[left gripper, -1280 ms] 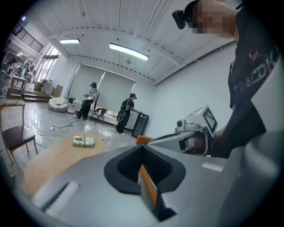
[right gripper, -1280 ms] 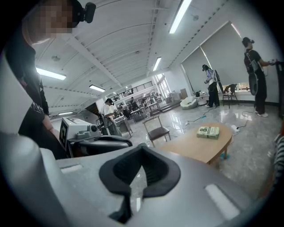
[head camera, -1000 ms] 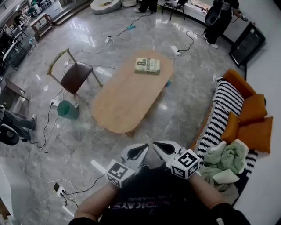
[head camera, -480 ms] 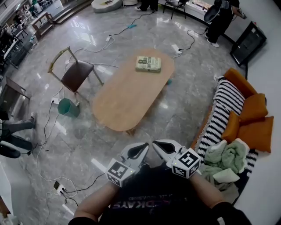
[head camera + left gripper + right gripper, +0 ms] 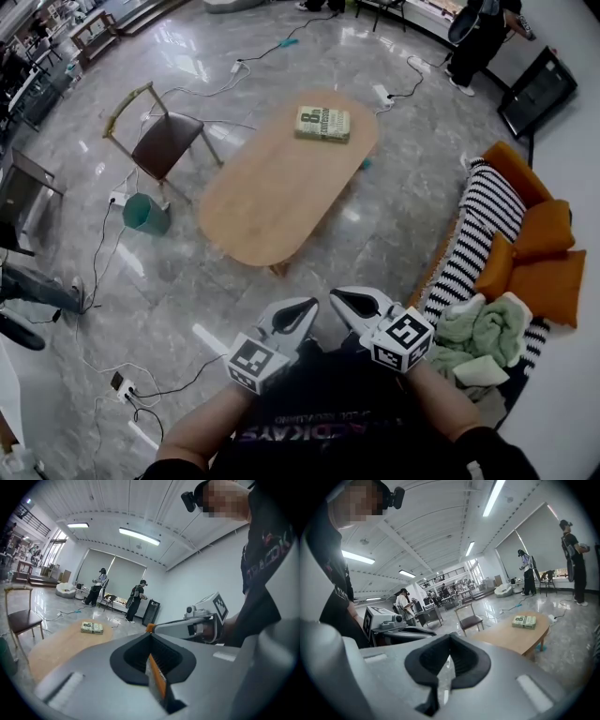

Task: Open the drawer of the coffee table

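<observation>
The oval wooden coffee table (image 5: 272,202) stands on the grey floor ahead of me, a green book (image 5: 322,124) lying on its far end. No drawer shows in any view. My left gripper (image 5: 307,307) and right gripper (image 5: 337,298) hang side by side in front of my chest, well short of the table's near end. Both are shut with nothing between the jaws. In the left gripper view the shut left gripper (image 5: 151,635) points toward the table (image 5: 56,646). In the right gripper view the right gripper (image 5: 451,638) is likewise shut, with the table (image 5: 513,637) to its right.
A wooden chair (image 5: 161,141) and a green bin (image 5: 144,213) stand left of the table. A striped sofa (image 5: 473,248) with orange cushions (image 5: 536,262) and a green cloth (image 5: 473,333) lies on the right. Cables and a power strip (image 5: 122,386) trail across the floor. A person (image 5: 478,37) stands far back.
The table and book sit slightly higher and to the right in the head view. Both grippers stay shut and in place. A person's legs at the left edge have shifted down.
</observation>
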`<state>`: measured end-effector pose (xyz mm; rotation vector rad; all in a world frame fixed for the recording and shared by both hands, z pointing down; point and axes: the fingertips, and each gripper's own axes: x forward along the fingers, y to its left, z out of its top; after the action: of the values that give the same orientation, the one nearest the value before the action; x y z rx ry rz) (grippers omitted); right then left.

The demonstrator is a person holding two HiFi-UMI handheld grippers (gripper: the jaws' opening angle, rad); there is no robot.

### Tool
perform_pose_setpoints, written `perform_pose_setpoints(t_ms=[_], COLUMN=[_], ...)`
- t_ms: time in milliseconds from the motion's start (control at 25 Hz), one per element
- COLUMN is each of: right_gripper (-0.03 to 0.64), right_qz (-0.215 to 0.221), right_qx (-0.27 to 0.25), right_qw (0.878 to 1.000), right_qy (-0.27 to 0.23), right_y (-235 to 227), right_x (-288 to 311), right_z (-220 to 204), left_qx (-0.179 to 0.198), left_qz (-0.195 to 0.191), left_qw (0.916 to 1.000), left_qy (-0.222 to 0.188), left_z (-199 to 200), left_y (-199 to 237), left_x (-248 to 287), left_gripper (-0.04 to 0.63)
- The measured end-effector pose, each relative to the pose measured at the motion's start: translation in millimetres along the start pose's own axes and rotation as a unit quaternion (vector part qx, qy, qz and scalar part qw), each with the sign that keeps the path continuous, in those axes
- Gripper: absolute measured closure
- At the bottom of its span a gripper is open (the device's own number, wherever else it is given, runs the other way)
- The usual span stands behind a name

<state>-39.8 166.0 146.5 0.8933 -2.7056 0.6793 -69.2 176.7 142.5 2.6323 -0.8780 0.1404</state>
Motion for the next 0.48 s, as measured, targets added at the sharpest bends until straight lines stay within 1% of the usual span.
perform_pose_setpoints(t_ms=[160, 480], right_gripper=[0.615, 0.615], right_qz=[0.002, 0.004], right_qx=[-0.006, -0.021], right_qw=[1.0, 1.0], right_qy=[0.004, 0.011], right_y=[2.0, 2.1], right_x=[6.5, 21.5], right_z=[-0.4, -2.9], left_qx=[-0.004, -0.014], left_qz=[0.006, 0.034], left_qw=[1.0, 0.9993], left_qy=[-0.001, -0.007], left_z=[-4.2, -11.9], left_y=[4.7, 22.2], left_x=[-4.5, -15.3], left_gripper=[0.592, 0.592])
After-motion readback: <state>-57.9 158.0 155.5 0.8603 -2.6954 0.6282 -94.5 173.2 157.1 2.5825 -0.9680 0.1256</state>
